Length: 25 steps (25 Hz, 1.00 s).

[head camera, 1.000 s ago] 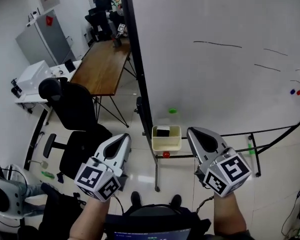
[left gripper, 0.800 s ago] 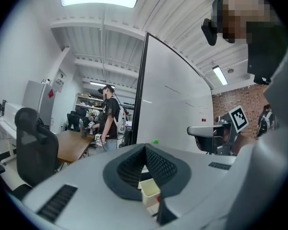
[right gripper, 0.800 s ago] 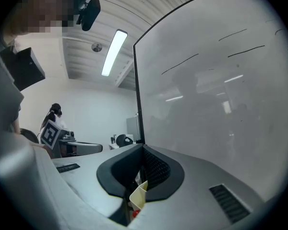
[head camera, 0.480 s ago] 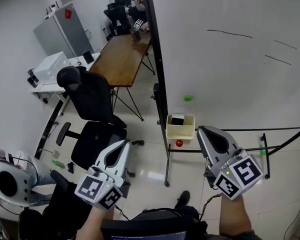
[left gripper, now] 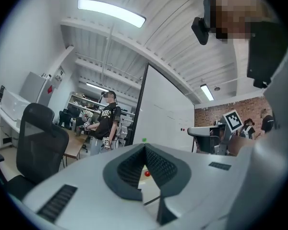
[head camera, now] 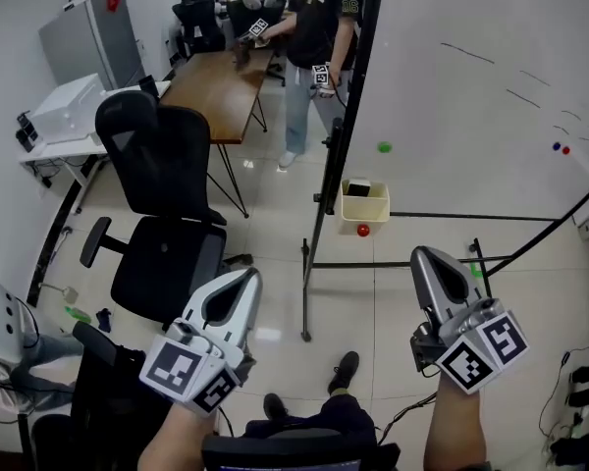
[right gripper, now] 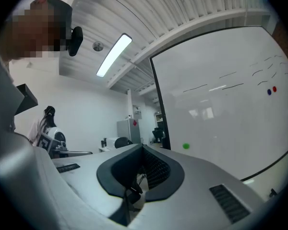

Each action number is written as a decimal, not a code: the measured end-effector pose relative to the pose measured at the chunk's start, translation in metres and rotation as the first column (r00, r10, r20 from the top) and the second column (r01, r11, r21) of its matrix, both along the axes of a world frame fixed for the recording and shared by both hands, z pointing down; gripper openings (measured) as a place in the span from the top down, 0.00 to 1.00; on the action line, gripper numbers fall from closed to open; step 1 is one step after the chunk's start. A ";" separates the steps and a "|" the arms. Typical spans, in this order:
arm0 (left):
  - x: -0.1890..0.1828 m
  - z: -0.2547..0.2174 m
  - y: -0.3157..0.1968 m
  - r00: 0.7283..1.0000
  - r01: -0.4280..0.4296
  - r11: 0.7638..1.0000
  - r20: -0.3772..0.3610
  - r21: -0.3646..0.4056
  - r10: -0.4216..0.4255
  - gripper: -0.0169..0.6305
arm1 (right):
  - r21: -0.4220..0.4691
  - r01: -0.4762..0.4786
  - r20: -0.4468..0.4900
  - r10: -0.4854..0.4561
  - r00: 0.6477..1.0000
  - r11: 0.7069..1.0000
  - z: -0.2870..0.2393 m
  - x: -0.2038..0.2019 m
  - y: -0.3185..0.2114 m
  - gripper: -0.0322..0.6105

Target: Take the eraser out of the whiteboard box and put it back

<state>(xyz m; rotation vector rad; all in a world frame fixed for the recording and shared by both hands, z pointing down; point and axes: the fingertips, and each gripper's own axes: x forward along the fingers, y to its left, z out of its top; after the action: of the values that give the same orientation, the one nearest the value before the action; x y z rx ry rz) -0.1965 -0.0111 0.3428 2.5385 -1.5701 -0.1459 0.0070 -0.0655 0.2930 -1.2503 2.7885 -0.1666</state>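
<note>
Both pressed together, left claw (head camera: 247, 277), right claw (head camera: 425, 256), whiteboard box (head camera: 364, 210) farther than before

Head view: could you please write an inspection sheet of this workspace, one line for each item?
Surface: whiteboard on a stand, with a few thin dark pen strokes.
Job's things: whiteboard box hangs at the board's lower left corner; the dark eraser lies inside it.
Clutter: green dot on the board above the box; red dot just below the box.
Grippers: left gripper and right gripper, both with fingers together and holding nothing, well apart from the box.
Cables: dark cables on the floor at the right edge.
Surroundings: black office chair, wooden table, a person standing beside the board's edge.
</note>
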 end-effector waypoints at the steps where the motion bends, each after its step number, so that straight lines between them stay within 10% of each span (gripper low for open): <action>1: -0.001 -0.001 0.007 1.000 -0.011 1.000 -0.006 -0.001 0.011 0.92 | 0.003 -0.014 -0.009 0.014 1.000 1.000 -0.003 0.001 0.010 0.92; 11: 0.043 -0.035 0.062 0.999 -0.051 0.998 0.003 0.041 0.051 0.92 | 0.024 -0.032 -0.021 0.032 0.999 0.999 -0.027 0.042 0.091 0.92; 25: 0.238 -0.051 0.116 0.998 0.016 0.998 0.054 0.056 -0.019 0.92 | 0.054 0.125 -0.041 -0.123 0.992 0.991 -0.017 0.206 0.152 0.92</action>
<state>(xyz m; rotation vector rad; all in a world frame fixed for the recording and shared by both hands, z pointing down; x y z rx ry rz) 0.0418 0.1047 0.2921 2.5928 -1.6301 -0.1259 0.2127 0.0864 0.2759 -1.0795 2.8824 -0.0724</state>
